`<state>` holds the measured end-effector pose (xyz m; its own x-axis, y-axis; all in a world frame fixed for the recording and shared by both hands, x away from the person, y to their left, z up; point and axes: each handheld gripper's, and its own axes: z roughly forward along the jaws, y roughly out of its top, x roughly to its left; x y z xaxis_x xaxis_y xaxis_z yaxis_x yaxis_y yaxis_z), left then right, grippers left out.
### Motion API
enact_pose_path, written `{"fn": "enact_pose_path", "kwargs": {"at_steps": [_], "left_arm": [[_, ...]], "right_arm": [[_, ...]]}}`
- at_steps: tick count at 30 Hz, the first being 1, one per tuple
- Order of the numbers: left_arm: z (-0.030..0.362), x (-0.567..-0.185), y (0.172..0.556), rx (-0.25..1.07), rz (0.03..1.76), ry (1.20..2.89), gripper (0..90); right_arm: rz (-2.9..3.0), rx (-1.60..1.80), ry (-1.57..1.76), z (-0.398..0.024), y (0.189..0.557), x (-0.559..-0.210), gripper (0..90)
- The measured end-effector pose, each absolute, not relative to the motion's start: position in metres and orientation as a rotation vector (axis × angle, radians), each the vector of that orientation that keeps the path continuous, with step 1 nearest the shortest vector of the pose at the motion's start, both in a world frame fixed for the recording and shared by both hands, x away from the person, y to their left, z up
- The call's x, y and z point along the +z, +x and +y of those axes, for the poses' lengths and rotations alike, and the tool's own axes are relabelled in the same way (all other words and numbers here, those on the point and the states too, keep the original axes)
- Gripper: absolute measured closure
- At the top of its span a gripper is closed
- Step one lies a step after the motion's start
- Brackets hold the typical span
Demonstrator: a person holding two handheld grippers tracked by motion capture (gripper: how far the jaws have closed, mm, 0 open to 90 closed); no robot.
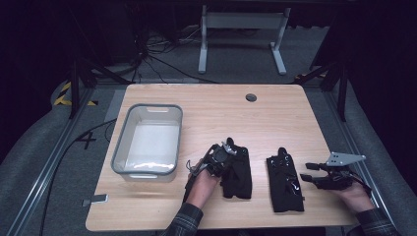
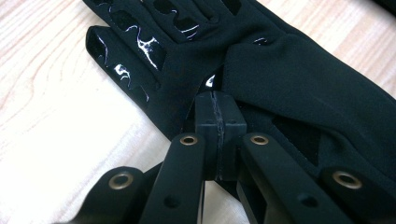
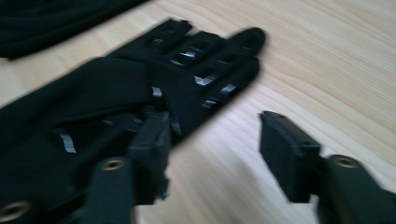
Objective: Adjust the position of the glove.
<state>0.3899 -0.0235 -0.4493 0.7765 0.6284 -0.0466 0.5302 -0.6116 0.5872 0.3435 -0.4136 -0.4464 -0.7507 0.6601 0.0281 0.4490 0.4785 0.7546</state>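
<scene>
Two black gloves lie on the wooden table [image 1: 211, 113]. The left glove [image 1: 238, 172] [image 2: 289, 79] has shiny grip marks on its fingers and a flap of fabric folded over. My left gripper [image 1: 227, 166] [image 2: 219, 116] has its jaws pressed together at that fold and pinches the glove's edge. The right glove [image 1: 285, 179] [image 3: 116, 93] lies flat with its fingers pointing away. My right gripper [image 1: 306, 172] [image 3: 215, 135] is open at that glove's right side. One jaw hangs over the glove's edge and the other over bare wood.
A clear plastic tub [image 1: 119, 142] with a grey rim stands on the left part of the table. A round cable hole [image 1: 251, 97] sits near the far edge. Beyond the table are cables on the floor and a white frame [image 1: 241, 22].
</scene>
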Motion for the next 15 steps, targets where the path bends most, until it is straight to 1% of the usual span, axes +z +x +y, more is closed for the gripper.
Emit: {"fn": "enact_pose_path", "kwargs": {"at_steps": [5,6,8,12,15], "left_arm": [[-0.024,-0.449,0.387,0.221,0.858,2.380,89.8],[-0.024,-0.449,0.387,0.224,0.855,2.382,89.8],[-0.024,-0.449,0.387,0.220,0.850,2.383,89.8],[-0.024,-0.449,0.387,0.219,0.853,2.382,89.8],[-0.024,-0.449,0.387,0.217,0.853,2.381,89.8]], "right_arm": [[2.565,1.188,0.815,-0.387,0.338,-0.443,78.9],[2.583,1.190,0.793,-0.382,0.338,-0.444,83.3],[2.611,1.159,0.769,-0.375,0.339,-0.446,89.0],[2.648,1.083,0.765,-0.366,0.346,-0.455,90.0],[2.639,1.091,0.777,-0.363,0.350,-0.455,90.0]]}}
